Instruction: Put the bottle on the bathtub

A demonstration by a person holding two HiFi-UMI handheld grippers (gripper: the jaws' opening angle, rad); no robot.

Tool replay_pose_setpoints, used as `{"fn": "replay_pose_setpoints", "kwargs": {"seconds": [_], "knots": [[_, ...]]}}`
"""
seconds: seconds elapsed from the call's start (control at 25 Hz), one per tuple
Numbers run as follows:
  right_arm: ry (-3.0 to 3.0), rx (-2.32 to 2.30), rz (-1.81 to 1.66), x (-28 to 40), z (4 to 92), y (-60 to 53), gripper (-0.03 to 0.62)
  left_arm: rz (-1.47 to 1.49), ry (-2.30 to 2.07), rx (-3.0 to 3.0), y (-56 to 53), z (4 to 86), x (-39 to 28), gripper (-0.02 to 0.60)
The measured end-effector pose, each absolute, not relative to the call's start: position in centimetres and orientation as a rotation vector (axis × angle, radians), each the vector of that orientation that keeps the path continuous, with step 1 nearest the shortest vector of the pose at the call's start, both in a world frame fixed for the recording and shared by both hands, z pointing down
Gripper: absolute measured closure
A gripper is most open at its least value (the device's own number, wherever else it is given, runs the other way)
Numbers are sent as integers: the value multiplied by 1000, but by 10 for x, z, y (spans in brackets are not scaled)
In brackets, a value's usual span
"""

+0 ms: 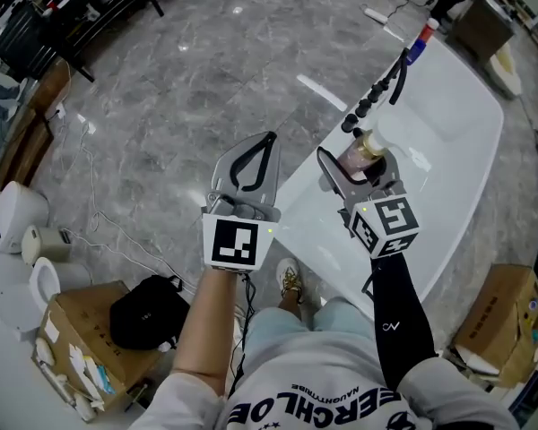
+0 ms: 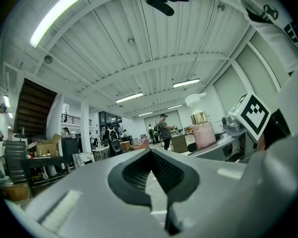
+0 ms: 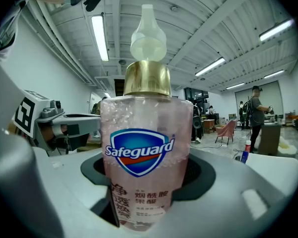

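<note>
Head view, right claw (image 1: 351, 170) grasping an upright pink soap bottle (image 1: 366, 147) over the white bathtub (image 1: 457, 106), left claw (image 1: 267, 140) clenched, alongside.

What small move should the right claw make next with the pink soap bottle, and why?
Probably lower the right claw toward the white bathtub rim: it grips the pink gold-collared soap bottle upright above the tub, apparently not yet resting there.

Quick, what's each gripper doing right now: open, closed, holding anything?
Left gripper: closed, nothing between its jaws.
Right gripper: closed on the pink soap bottle.
</note>
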State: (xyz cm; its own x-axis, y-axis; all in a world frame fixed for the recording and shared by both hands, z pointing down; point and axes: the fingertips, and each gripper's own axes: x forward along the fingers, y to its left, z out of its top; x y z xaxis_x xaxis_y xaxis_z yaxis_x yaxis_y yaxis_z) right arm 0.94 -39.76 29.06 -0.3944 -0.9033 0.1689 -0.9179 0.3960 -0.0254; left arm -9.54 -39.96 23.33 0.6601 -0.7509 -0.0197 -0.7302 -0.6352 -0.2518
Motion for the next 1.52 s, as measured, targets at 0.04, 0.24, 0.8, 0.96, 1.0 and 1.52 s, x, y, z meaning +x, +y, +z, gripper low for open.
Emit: {"fn": "replay_pose_setpoints", "kwargs": {"seconds": [0.04, 0.24, 0.8, 0.96, 1.0, 1.52], "knots": [[-2512, 1654, 175, 9, 294, -400, 260, -129, 1190, -2639, -402, 236, -96, 579], [-2483, 1688, 183, 8, 310, -407, 260, -165, 1193, -2636, -415, 253, -105, 579], [-2503, 1649, 194, 4, 365, -423, 260, -220, 1227, -2664, -443, 319, -100, 579], [-2545, 1608, 154, 0, 378, -433, 260, -218, 1249, -2657, -450, 339, -95, 579], [-2554, 1600, 154, -2, 383, -436, 260, -229, 1250, -2659, -451, 346, -95, 579], [-2621, 1499, 204, -27, 463, -453, 260, -366, 1298, -2707, -455, 444, -98, 579]]}}
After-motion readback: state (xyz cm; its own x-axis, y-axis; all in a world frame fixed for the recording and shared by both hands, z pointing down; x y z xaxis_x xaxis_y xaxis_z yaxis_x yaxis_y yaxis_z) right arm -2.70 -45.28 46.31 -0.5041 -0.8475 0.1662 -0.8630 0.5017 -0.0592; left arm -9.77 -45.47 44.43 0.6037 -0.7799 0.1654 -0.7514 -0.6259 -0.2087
